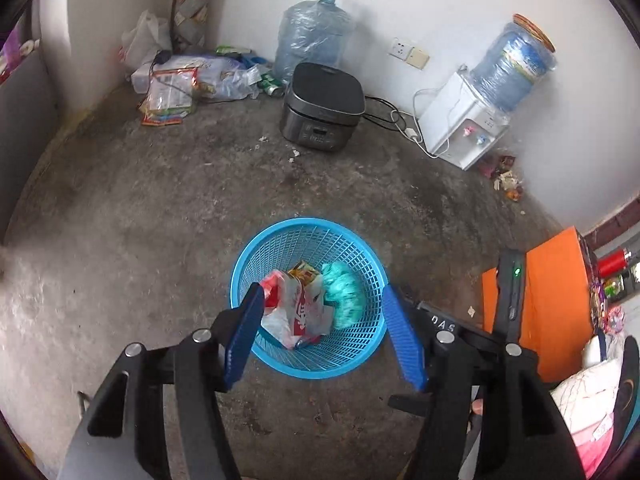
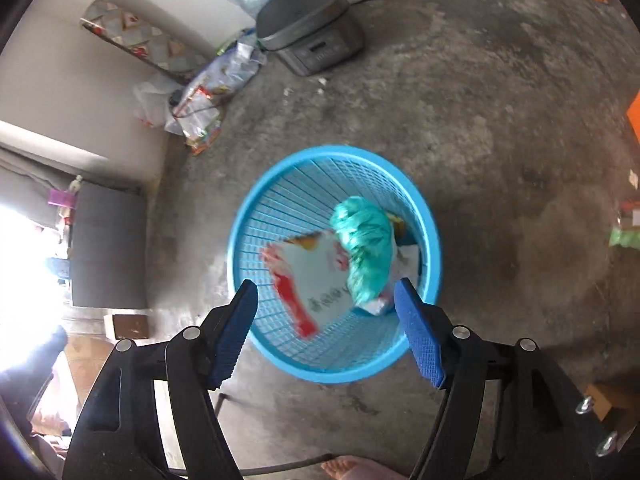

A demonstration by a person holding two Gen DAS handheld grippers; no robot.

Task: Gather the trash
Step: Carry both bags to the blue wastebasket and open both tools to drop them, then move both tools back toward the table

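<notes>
The left gripper [image 1: 324,328] and right gripper [image 2: 326,322] each had jaws spread wide, pinching nothing. Both pointed down into the blue basket [image 2: 244,216] on the concrete floor [image 1: 140,220]. Inside the basket lay a red-and-white wrapper [image 2: 320,280], long axis slanting across the basket floor, beside a crumpled teal bag [image 2: 364,240]. A rice cooker [image 1: 322,106] stood well beyond the basket.

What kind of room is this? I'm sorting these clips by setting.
Probably a plain living or storage room in a home: bare concrete floor, a rice cooker and a water dispenser standing on the floor by the wall, and a blue basket holding trash.
</notes>
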